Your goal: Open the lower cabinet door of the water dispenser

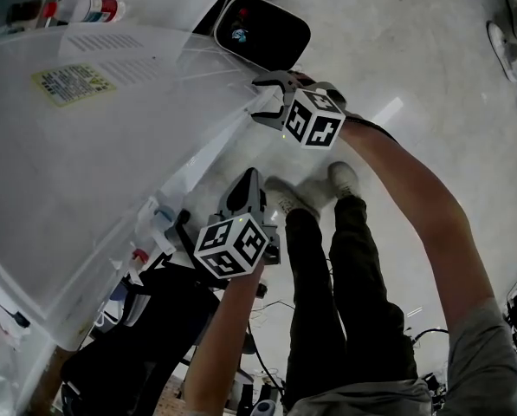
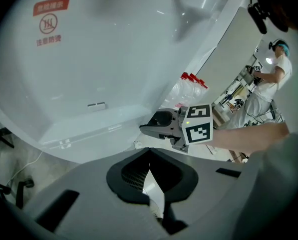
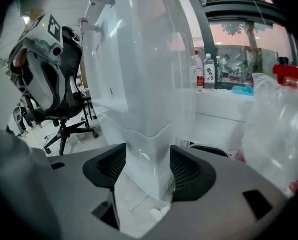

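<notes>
The right gripper (image 1: 267, 102) clamps its jaws on what looks to be the free edge of the lower cabinet door (image 3: 148, 114), at the front corner of the white water dispenser (image 1: 93, 146). The hold seems chosen to give purchase for swinging the panel outward. The left gripper (image 1: 249, 180) hovers lower, just off the dispenser's front, its jaws closed on nothing and apparently held clear of the door's path. Whether the door is already ajar cannot be told.
</notes>
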Available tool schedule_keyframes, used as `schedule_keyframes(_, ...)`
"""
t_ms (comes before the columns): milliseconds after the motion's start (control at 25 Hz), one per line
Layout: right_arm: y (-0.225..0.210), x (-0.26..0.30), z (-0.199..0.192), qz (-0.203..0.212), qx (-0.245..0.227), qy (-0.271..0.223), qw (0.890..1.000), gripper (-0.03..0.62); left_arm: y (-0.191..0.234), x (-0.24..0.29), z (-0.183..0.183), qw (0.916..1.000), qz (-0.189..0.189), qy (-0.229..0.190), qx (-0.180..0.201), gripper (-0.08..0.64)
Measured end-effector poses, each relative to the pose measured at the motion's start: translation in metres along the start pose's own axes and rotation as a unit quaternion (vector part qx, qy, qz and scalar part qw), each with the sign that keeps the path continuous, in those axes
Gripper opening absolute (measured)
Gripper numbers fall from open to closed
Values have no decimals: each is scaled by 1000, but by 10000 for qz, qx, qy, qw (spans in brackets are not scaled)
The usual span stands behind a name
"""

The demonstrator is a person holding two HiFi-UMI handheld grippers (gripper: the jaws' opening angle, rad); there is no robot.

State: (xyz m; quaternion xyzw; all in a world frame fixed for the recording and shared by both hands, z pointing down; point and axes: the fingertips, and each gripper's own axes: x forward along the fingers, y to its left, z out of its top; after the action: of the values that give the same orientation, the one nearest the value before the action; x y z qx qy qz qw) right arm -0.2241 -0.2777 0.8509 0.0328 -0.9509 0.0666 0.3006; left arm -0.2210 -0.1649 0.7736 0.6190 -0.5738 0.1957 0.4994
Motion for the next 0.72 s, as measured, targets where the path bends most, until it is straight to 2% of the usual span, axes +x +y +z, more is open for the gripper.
schedule_keyframes(200, 0, 3, -2, -4, -127, 39, 9999, 258, 4, -2, 1, 10000, -9, -17, -49, 9)
schedule_keyframes(720, -1, 1, -3, -111, -79, 114, 9998, 238, 8, -1, 0, 9999, -14, -74, -142, 8)
